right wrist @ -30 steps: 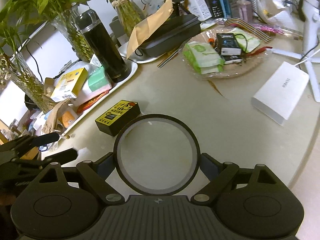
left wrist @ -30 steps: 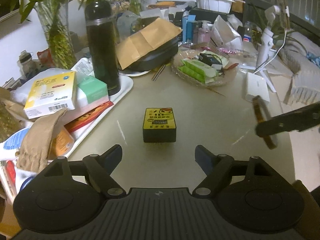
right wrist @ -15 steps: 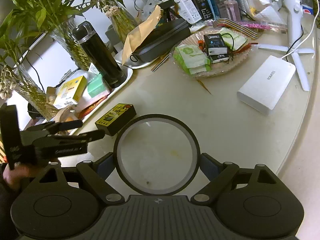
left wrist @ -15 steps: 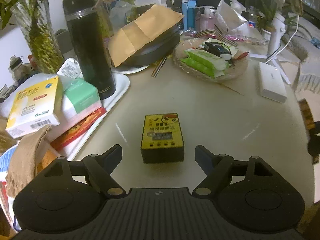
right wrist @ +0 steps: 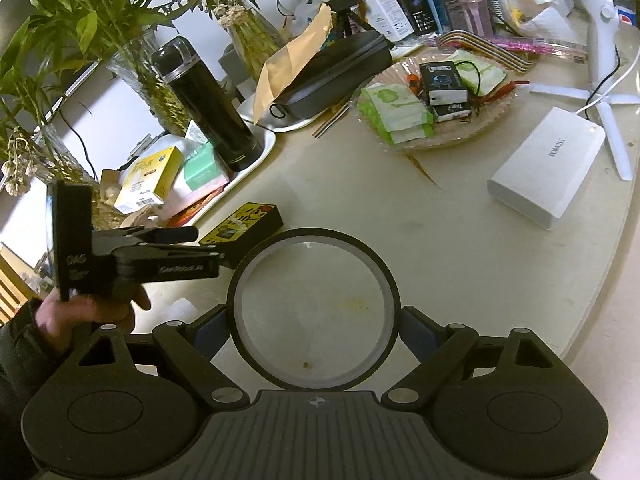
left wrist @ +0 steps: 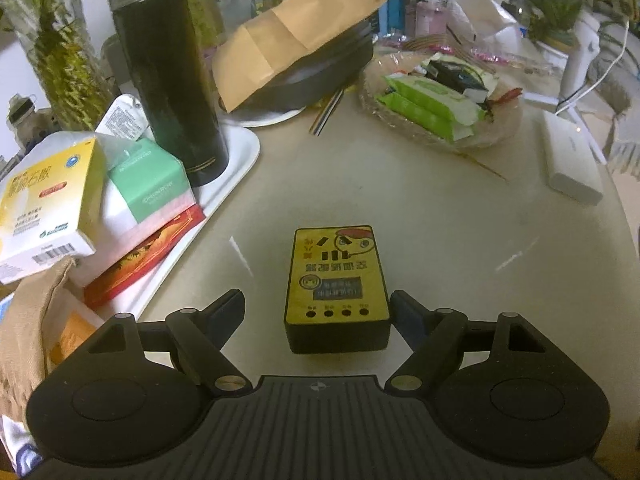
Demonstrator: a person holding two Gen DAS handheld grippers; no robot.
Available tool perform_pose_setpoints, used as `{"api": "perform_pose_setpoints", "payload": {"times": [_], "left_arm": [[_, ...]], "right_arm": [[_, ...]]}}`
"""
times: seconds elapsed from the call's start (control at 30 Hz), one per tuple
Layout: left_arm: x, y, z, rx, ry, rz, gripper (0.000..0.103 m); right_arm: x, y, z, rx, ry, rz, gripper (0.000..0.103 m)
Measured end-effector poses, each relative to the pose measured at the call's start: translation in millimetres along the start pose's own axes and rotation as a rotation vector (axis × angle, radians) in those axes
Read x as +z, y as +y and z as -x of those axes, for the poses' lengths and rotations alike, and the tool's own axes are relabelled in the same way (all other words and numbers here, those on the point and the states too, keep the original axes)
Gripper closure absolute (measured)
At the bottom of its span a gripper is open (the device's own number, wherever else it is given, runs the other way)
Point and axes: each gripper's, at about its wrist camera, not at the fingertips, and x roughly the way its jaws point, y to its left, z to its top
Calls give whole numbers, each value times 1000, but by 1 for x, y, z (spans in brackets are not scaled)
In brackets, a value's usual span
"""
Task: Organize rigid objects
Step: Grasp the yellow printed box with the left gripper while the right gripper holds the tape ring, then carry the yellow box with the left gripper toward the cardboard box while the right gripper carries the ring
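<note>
A black box with a yellow printed top [left wrist: 337,288] lies flat on the pale table. My left gripper [left wrist: 316,306] is open around the box's near end. Its right finger [left wrist: 404,312] sits right beside the box's side, and the left finger [left wrist: 228,308] stands a gap away. In the right wrist view a hand [right wrist: 80,312] holds the left gripper [right wrist: 192,244] over the same box [right wrist: 248,222]. My right gripper [right wrist: 314,320] is shut on a round black-rimmed glass disc [right wrist: 312,236], held above the table.
A white tray [left wrist: 244,152] at the left carries a tall black flask [left wrist: 168,80] and several cartons. Behind it a black case [left wrist: 320,72] lies under a brown envelope. A glass dish [left wrist: 496,128] holds green packets. A white block [right wrist: 548,164] lies near the table's right edge.
My left gripper has moved forward and down to the yellow-topped box, so the box's near end now lies between its fingers. The right gripper keeps holding the disc, almost still.
</note>
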Motion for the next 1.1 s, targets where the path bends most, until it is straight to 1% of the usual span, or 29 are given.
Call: {"api": "perform_pose_setpoints", "payload": {"times": [0.07, 0.13, 0.17, 0.27, 0.4, 0.67, 0.87, 1.0, 1.1], "left_arm": [[1, -2, -4, 6, 13, -5, 26], [2, -3, -6, -11, 24, -3, 38], [2, -3, -7, -26, 32, 1, 49], [2, -4, -8, -30, 33, -6, 49], [2, -1, -3, -58, 21, 25, 50], [-6, -9, 10, -68, -4, -14, 50], [-14, -7, 29, -80, -30, -9, 50], [-19, -12, 46, -72, -56, -34, 50], [-22, -12, 56, -74, -70, -46, 50]], "right_arm": [[0, -1, 0, 0, 2, 0, 12], [0, -1, 0, -2, 2, -2, 12], [0, -1, 0, -2, 2, -2, 12], [0, -1, 0, -5, 0, -5, 12], [1, 0, -2, -7, 4, 0, 12], [0, 2, -6, -14, 13, 16, 12], [2, 8, -9, -3, 19, 23, 12], [1, 25, -11, 15, 18, 82, 12], [-1, 33, -12, 3, 25, 127, 12]]}}
